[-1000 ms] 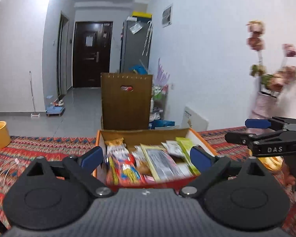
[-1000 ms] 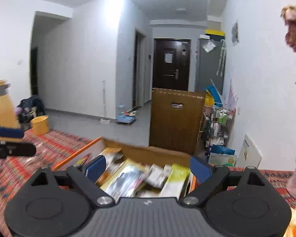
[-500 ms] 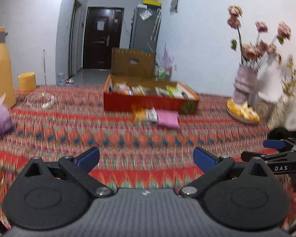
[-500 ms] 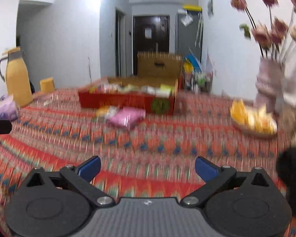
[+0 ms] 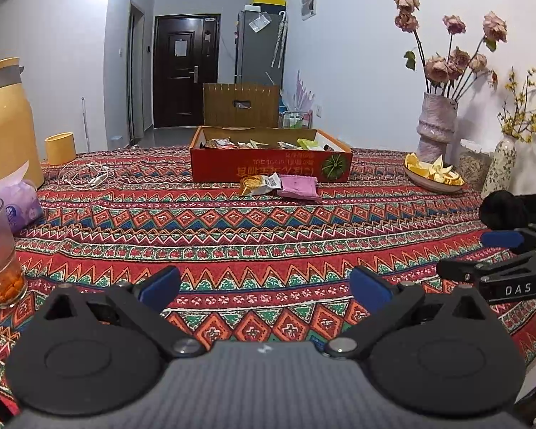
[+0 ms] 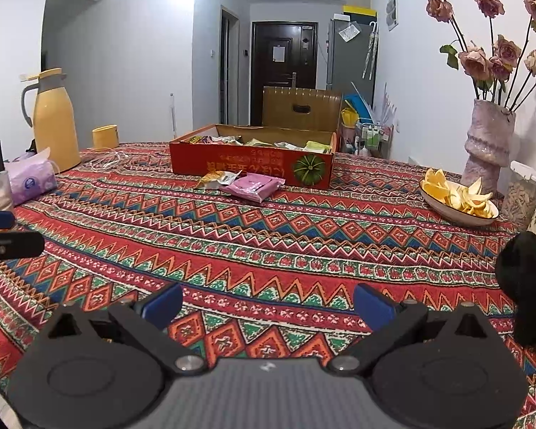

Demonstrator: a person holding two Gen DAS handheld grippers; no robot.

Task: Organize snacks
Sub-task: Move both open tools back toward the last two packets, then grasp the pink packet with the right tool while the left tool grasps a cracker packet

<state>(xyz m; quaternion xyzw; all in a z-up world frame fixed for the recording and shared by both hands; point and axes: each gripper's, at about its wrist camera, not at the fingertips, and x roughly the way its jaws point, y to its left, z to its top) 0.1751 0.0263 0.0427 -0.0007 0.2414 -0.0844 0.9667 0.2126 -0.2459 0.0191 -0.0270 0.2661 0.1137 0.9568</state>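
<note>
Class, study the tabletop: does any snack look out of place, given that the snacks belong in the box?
Yes. Two packets lie on the tablecloth just in front of the red box rather than inside it: a yellow snack packet and a pink packet, side by side and seemingly overlapping. The other snacks sit in the box.

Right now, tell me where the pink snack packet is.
In both wrist views the pink snack packet lies on the patterned tablecloth, just in front of the red snack box, overlapping a yellow packet on its left.
</note>
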